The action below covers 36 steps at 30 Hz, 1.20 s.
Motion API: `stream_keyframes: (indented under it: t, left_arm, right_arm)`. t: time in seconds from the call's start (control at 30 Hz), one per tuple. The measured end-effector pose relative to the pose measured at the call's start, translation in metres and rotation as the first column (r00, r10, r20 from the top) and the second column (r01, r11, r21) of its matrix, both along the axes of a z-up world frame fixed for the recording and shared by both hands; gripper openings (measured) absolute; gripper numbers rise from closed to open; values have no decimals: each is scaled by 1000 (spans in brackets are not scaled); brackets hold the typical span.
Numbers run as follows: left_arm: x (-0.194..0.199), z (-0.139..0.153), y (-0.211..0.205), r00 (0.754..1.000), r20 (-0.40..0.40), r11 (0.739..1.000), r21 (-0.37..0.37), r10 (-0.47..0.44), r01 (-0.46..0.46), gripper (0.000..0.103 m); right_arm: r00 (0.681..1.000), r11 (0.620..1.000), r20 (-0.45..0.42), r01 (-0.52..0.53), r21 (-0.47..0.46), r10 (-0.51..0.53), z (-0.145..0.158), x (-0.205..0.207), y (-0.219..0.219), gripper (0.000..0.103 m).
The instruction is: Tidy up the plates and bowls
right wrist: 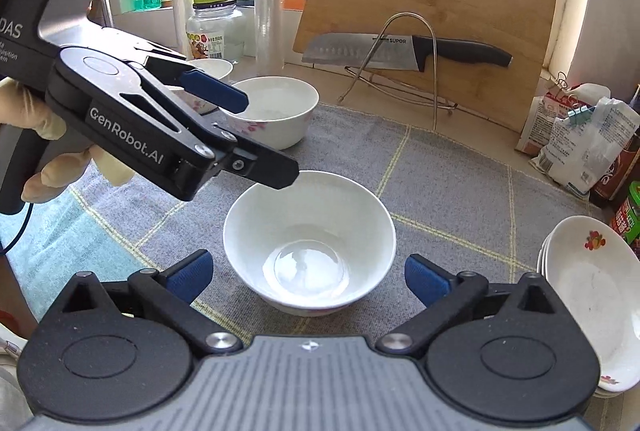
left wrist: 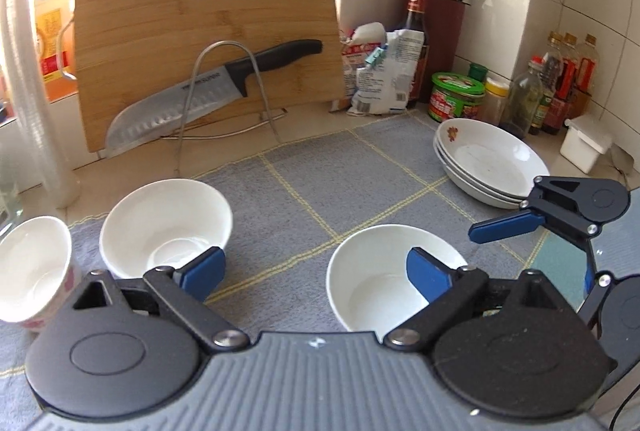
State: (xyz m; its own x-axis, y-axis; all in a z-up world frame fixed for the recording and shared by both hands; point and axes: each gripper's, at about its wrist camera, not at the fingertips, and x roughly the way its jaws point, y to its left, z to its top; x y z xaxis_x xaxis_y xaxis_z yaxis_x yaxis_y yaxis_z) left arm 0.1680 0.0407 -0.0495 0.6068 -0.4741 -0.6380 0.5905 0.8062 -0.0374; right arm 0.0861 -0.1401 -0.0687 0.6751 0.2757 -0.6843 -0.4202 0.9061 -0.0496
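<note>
1. The left hand-held gripper [left wrist: 314,271] is spread wide, nothing between its blue pads [left wrist: 204,269], none of which presses on a bowl.
2. The right hand-held gripper [right wrist: 306,277] is also spread wide; the near bowl [right wrist: 310,243] sits in the gap between its pads, apart from both of them.
3. In the right wrist view the left hand-held gripper enters from 10 o'clock, held by a gloved hand [right wrist: 44,147], with its dark fingertip over the near bowl's rim at about 11 o'clock of that bowl.
4. In the left wrist view the near bowl lies at 4 o'clock of centre, upright on the grey mat [left wrist: 320,183], partly hidden behind the right-side pad.
5. A 2nd bowl [left wrist: 166,227] stands upright at 8 o'clock in that view, and a 3rd bowl [left wrist: 34,267] with a pink pattern is at 9 o'clock, just beside it.
6. The plates [left wrist: 494,163], a stack of 3 with a small flower print on the top one, sit at 3 o'clock in the left wrist view, on the mat's far edge.
7. The right hand-held gripper shows at 3 o'clock in the left wrist view, just beside the plates.
8. At 12 o'clock a cutting board [left wrist: 204,43] leans upright on the desk [left wrist: 304,115], with a knife [left wrist: 216,91] resting in a wire rack [left wrist: 224,91] before it.
9. Bottles and jars [left wrist: 556,87] crowd the tiled corner at 2 o'clock.
</note>
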Motion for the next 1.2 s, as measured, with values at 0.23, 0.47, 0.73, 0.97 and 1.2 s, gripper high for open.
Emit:
stream_keyframes:
  t: [0.23, 0.47, 0.73, 0.97, 1.2]
  left_arm:
    - [0, 2, 28, 985, 14, 985, 4, 171, -171, 97]
    - [10, 1, 46, 980, 47, 979, 56, 195, -198, 97]
    - [26, -9, 63, 977, 46, 976, 53, 208, -210, 97]
    - [41, -22, 61, 978, 44, 977, 55, 203, -205, 97]
    - [51, -35, 52, 980, 58, 977, 81, 192, -196, 97]
  right_arm:
    - [999, 1000, 29, -16, -24, 16, 5, 9, 13, 103]
    - [998, 999, 34, -50, -17, 50, 7, 27, 31, 103]
    - [997, 996, 28, -70, -46, 71, 13, 51, 38, 103]
    - [997, 997, 14, -70, -45, 71, 22, 85, 34, 103]
    - [994, 996, -54, -93, 1, 93, 21, 129, 36, 103]
